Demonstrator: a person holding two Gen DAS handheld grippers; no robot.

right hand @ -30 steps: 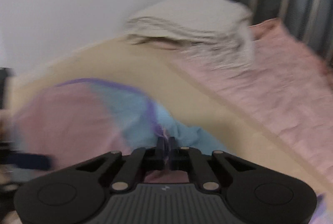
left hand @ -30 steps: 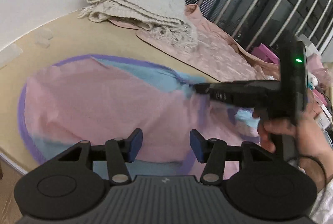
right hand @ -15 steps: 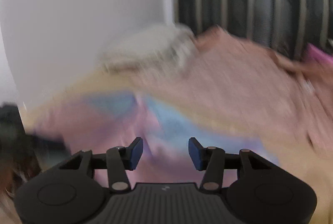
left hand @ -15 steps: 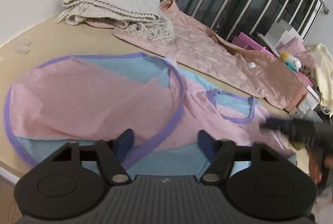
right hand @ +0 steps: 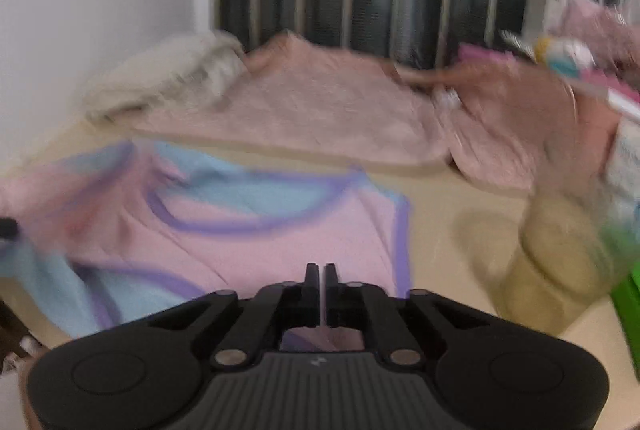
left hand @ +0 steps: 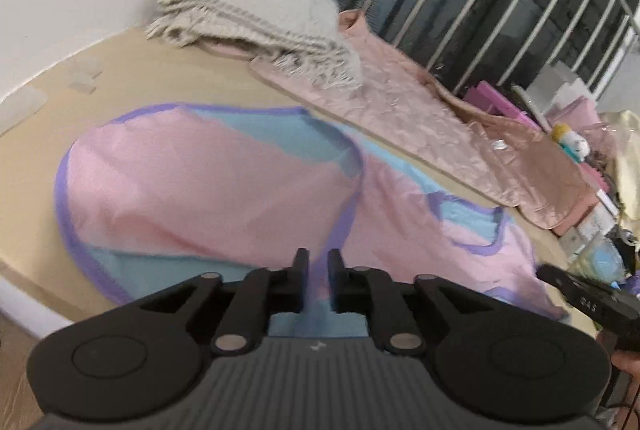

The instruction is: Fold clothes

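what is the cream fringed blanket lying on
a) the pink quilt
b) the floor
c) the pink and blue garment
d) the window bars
a, the folded blanket rests on the far end of the pink quilt, apart from the garment.

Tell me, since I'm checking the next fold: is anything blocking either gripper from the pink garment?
Nothing visible does. The left gripper and right gripper have just been closing, both right at the pink garment, its fabric between their jaws.
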